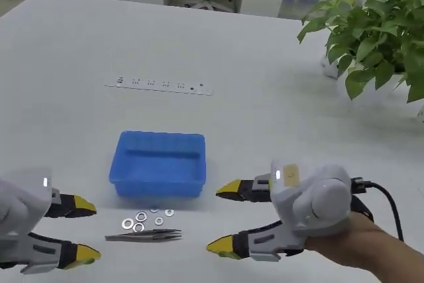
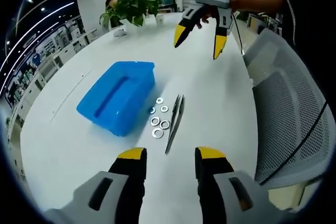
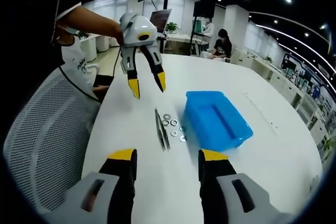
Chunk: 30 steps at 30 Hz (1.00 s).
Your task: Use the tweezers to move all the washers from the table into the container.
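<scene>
Though untouched, tweezers (image 1: 144, 234) between both tongs (image 1: 91, 230) (image 1: 217, 219)

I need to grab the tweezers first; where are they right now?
In the head view the tweezers lie flat on the table, just this side of the washers beside the blue container.

Grey-white right claw (image 1: 217, 219), yellow-tipped; black cable (image 1: 388, 197).

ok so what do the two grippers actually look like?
Both the left gripper and right gripper have pale grey housings, black jaws and yellow tips, each with a small white light. The right one has a rounded body, a tan sticker and a black cable trailing off it.
</scene>
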Each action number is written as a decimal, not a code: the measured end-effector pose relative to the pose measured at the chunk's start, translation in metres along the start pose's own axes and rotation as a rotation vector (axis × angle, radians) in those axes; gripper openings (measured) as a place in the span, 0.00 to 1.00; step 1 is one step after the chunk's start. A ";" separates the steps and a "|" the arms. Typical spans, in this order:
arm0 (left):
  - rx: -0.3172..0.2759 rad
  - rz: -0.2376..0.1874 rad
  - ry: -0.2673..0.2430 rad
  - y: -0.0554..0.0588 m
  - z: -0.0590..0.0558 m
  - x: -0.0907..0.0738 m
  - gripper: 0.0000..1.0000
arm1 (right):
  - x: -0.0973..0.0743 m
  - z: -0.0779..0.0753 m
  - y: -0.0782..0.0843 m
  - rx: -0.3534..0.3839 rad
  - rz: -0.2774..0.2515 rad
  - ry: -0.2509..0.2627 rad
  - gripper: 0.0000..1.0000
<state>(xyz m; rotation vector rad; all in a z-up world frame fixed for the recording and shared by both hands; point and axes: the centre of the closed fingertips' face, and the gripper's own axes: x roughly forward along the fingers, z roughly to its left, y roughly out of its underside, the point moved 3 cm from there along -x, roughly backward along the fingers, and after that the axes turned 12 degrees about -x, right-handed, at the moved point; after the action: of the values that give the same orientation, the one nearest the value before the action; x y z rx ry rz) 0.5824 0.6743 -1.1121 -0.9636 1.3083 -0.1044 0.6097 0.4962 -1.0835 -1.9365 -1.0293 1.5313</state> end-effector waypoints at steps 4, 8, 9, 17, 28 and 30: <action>0.033 0.029 0.015 0.002 0.002 0.007 0.33 | 0.012 0.000 -0.001 -0.028 0.001 -0.035 0.42; 0.051 0.045 0.027 0.002 0.003 0.012 0.28 | 0.023 0.001 -0.001 -0.054 0.008 -0.064 0.37; 0.054 0.048 0.031 0.003 0.003 0.013 0.27 | 0.026 0.002 -0.001 -0.060 0.010 -0.076 0.36; 0.081 0.090 0.054 0.005 0.006 0.024 0.23 | 0.050 0.003 0.001 -0.096 0.038 -0.124 0.28; 0.102 0.117 0.094 0.008 0.011 0.033 0.17 | 0.078 0.002 0.004 -0.109 0.069 -0.178 0.21; 0.104 0.120 0.100 0.008 0.010 0.034 0.15 | 0.083 0.003 0.006 -0.108 0.079 -0.189 0.21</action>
<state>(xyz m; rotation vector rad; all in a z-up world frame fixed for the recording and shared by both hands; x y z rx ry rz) 0.5985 0.6652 -1.1437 -0.7978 1.4356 -0.1284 0.6165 0.5574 -1.1396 -1.9542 -1.1466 1.7644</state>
